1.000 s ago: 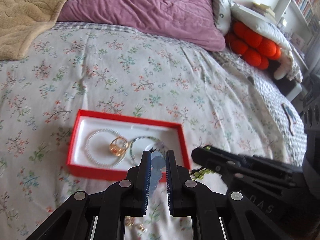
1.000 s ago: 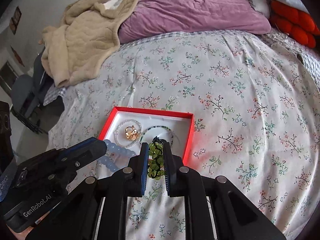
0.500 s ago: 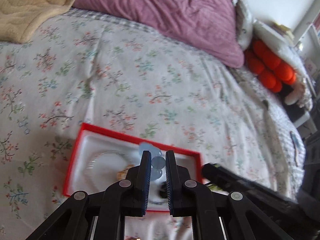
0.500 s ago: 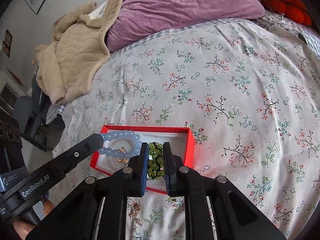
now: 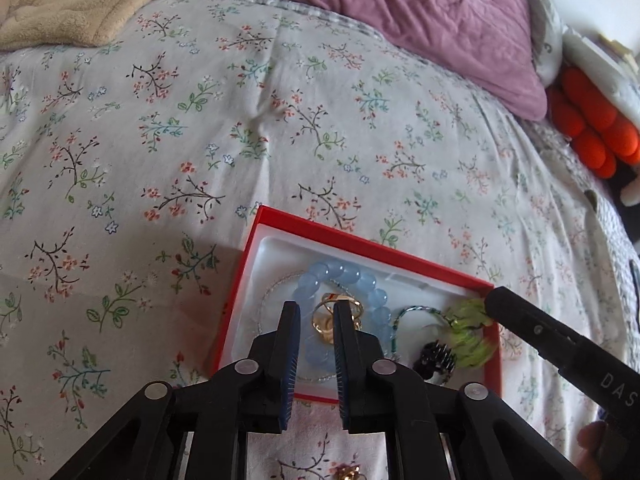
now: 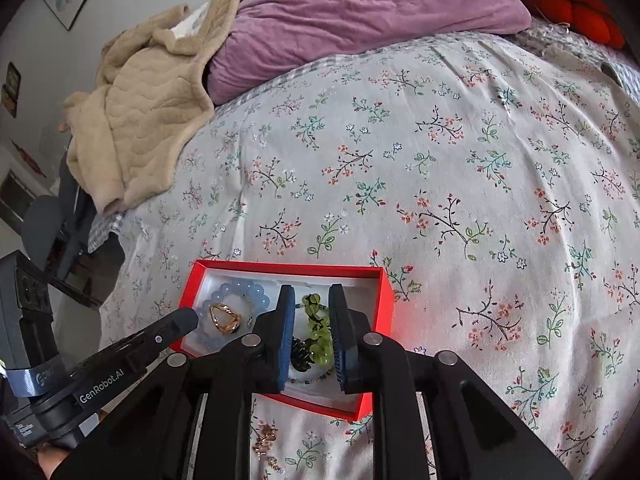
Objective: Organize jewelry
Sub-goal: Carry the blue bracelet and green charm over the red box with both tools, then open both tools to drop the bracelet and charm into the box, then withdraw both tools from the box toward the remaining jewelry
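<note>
A red box (image 5: 256,240) with a white lining lies on the floral bedspread; it also shows in the right wrist view (image 6: 280,269). In it lie a pale blue bead bracelet (image 5: 340,274) (image 6: 240,290), a gold piece (image 5: 326,322) (image 6: 224,318), a thin clear-bead bracelet, a green-bead strand and a black item (image 5: 436,356). My left gripper (image 5: 317,308) is open above the blue bracelet and holds nothing. My right gripper (image 6: 311,292) is open over the green bead bracelet (image 6: 318,332), which lies in the box (image 5: 468,332).
Gold jewelry lies on the bedspread in front of the box (image 6: 266,442) (image 5: 346,472). A purple pillow (image 5: 400,4), a beige blanket (image 6: 140,112) and an orange cushion (image 5: 588,124) sit at the far side of the bed.
Both grippers moved over the box and opened. The blue bracelet dropped from the left gripper into the box; the green bracelet left the right gripper and lies in the box.
</note>
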`<act>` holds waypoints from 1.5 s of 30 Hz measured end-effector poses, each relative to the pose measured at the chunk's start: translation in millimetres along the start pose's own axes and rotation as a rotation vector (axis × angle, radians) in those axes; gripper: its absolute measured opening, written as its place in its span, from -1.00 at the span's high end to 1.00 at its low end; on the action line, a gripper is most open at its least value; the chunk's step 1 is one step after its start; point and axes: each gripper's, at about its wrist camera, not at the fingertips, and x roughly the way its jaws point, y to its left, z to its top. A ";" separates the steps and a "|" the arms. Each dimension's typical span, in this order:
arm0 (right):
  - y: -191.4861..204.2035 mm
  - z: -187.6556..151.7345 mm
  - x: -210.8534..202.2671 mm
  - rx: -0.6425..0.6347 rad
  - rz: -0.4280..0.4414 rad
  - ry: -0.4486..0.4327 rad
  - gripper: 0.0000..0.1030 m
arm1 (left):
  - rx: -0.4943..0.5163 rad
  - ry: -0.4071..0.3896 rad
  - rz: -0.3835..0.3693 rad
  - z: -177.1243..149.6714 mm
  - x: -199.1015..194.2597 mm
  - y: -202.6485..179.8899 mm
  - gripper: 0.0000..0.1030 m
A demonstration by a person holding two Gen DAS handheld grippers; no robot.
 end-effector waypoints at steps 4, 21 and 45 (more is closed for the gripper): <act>0.8 0.6 -9.9 -0.005 0.018 -0.019 -0.10 | 0.031 -0.015 0.013 -1.9 -10.9 -4.9 0.34; -1.8 -29.1 -44.6 -0.080 -0.101 0.076 -0.49 | 0.097 0.027 0.107 -40.4 -47.2 2.7 -0.73; -5.0 -100.2 -55.4 -0.249 -0.296 0.187 -0.88 | 0.246 0.125 0.223 -104.9 -49.7 13.7 -0.92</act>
